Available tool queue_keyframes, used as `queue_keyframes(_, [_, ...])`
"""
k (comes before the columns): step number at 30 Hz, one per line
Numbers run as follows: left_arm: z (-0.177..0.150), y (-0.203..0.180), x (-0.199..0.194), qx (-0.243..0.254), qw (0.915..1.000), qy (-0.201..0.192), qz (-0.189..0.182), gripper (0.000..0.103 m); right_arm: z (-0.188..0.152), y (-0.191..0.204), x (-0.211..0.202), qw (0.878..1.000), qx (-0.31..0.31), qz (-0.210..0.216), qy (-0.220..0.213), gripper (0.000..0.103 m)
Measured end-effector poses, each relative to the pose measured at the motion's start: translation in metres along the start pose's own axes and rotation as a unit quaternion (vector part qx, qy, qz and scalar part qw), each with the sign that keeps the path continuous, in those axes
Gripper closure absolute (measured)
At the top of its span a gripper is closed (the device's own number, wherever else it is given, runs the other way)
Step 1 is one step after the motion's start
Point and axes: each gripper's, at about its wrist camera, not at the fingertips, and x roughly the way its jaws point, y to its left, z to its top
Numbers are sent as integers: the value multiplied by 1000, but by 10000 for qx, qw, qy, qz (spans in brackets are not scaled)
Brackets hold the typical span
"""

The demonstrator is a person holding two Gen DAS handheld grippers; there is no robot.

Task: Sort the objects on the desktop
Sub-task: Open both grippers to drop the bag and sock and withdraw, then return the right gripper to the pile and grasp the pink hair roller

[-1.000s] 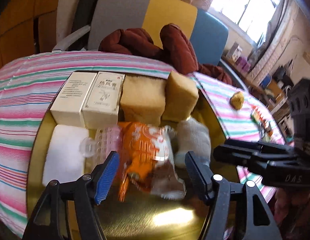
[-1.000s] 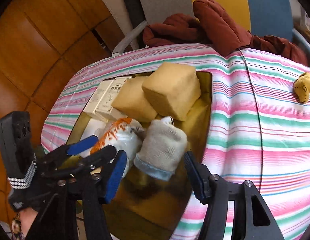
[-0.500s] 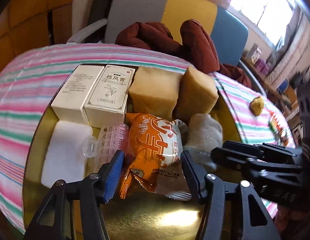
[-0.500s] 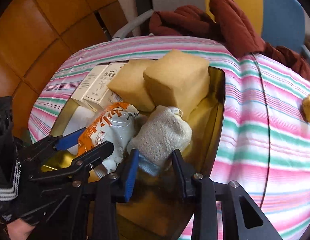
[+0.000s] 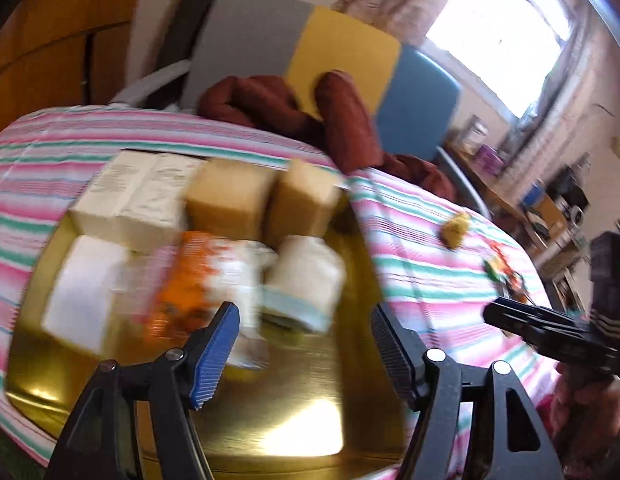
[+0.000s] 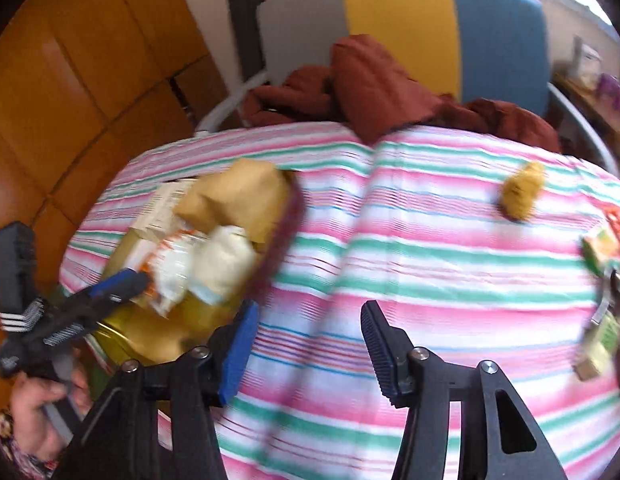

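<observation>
A gold tray [image 5: 310, 400] on the striped tablecloth holds two cream boxes [image 5: 129, 200], two tan sponge blocks [image 5: 229, 196], a white pad [image 5: 81, 288], an orange snack packet [image 5: 197, 276] and a grey rolled sock [image 5: 305, 276]. My left gripper [image 5: 303, 344] hovers over the tray's bare front floor, just short of the packet and sock. Its jaws are opening with nothing between them. My right gripper [image 6: 307, 344] hangs over the tablecloth to the right of the tray [image 6: 149, 340], jaws opening and empty. The left gripper [image 6: 125, 280] shows at the tray's near edge in the right wrist view.
A small yellow lump [image 6: 520, 192] lies on the cloth at the far right. Several small green and orange packets [image 6: 602, 248] sit near the right edge. A chair with a maroon garment [image 5: 289, 108] stands behind the table. A hand holds the right gripper [image 5: 522, 320].
The right gripper closed in around the grey sock, then swung right off the tray and widened, leaving the sock in the tray. The left gripper narrowed by the snack packet, then shifted right and opened wider.
</observation>
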Motion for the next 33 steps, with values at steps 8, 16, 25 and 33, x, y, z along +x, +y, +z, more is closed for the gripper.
queue_keyframes(8, [-7, -82, 12, 956, 9936, 208, -567, 31, -26, -108, -28, 9928, 614, -1026, 101, 40])
queue_keyframes(16, [-25, -136, 45, 1391, 9861, 549, -720, 31, -45, -259, -94, 9316, 2257, -2782, -611, 24])
queue_keyframes(25, [-46, -163, 63, 1628, 9790, 852, -886, 31, -62, -336, -62, 9076, 3404, -2446, 237, 21])
queue_keyframes(33, [-54, -147, 70, 1162, 9847, 999, -836, 31, -49, -268, -35, 9628, 2454, -1081, 329, 61])
